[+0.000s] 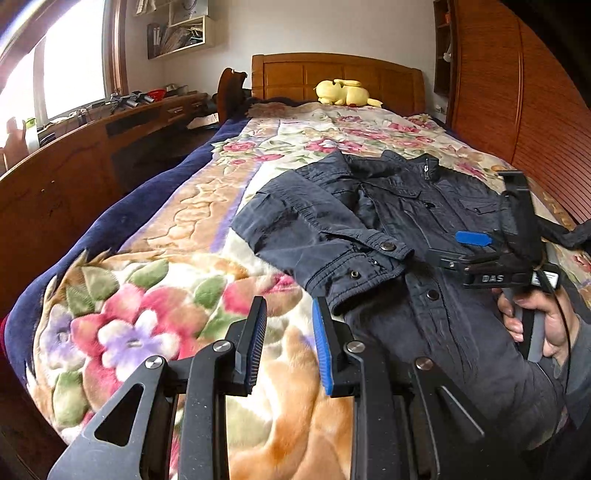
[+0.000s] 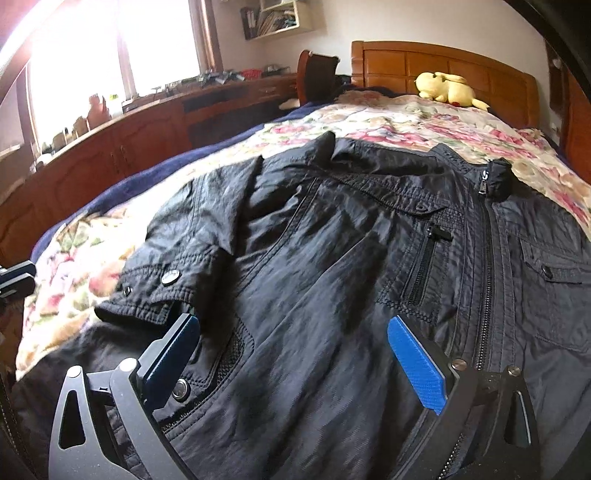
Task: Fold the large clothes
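- Jacket (image 2: 332,258): soft, limp, slippery shell; best pinched at cuff (image 1: 354,273), ten o'clock of zip.
- Left gripper (image 1: 290,347): narrowly apart, empty.
- Right gripper (image 2: 295,354): wide apart, empty.

Premises were a home bedroom. A bed (image 1: 207,206) with wooden headboard (image 1: 332,75) carried a floral blanket (image 1: 155,295) and a yellow plush toy (image 1: 345,92). Wooden cabinets (image 1: 70,184) ran under a bright window (image 1: 70,59). A wall shelf (image 1: 181,35) held books.
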`<state>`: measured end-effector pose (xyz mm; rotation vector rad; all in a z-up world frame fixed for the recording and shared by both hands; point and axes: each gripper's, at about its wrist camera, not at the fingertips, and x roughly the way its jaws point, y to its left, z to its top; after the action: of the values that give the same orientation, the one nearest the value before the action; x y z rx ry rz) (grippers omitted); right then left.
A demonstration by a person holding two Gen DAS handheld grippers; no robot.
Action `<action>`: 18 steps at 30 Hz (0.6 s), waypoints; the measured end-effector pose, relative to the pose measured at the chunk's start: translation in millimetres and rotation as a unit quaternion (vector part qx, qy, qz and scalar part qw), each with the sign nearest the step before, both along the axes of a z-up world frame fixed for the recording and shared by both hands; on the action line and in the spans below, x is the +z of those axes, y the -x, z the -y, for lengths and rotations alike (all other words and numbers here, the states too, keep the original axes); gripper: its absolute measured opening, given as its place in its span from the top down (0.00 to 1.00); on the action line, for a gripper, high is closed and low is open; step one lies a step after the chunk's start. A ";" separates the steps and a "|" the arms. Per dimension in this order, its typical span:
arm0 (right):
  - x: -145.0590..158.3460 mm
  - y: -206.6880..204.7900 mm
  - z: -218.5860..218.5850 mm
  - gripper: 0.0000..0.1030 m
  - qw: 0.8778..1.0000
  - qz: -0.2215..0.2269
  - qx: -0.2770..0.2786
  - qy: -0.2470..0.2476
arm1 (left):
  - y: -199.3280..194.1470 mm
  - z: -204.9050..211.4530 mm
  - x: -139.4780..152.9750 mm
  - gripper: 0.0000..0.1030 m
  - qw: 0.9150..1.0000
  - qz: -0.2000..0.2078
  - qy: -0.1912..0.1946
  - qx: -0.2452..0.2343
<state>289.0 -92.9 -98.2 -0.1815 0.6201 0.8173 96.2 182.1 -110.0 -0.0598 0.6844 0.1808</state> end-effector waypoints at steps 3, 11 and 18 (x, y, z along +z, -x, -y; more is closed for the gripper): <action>-1.0 0.3 -7.9 0.06 1.000 0.001 0.002 0.022 | 13.0 -3.1 1.5 0.75 1.000 0.004 0.003 0.002; 11.1 11.5 -15.1 0.13 0.999 -0.033 0.020 0.036 | 50.2 -17.0 1.2 0.75 1.000 0.012 0.008 0.015; 34.3 24.9 -37.2 0.21 0.998 -0.029 0.037 0.041 | 72.2 -28.9 -3.5 0.74 1.000 0.013 0.012 0.022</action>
<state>264.1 -55.8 -63.8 -0.2564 0.7052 0.8714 24.0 211.0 -113.5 -0.1014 0.6594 0.2143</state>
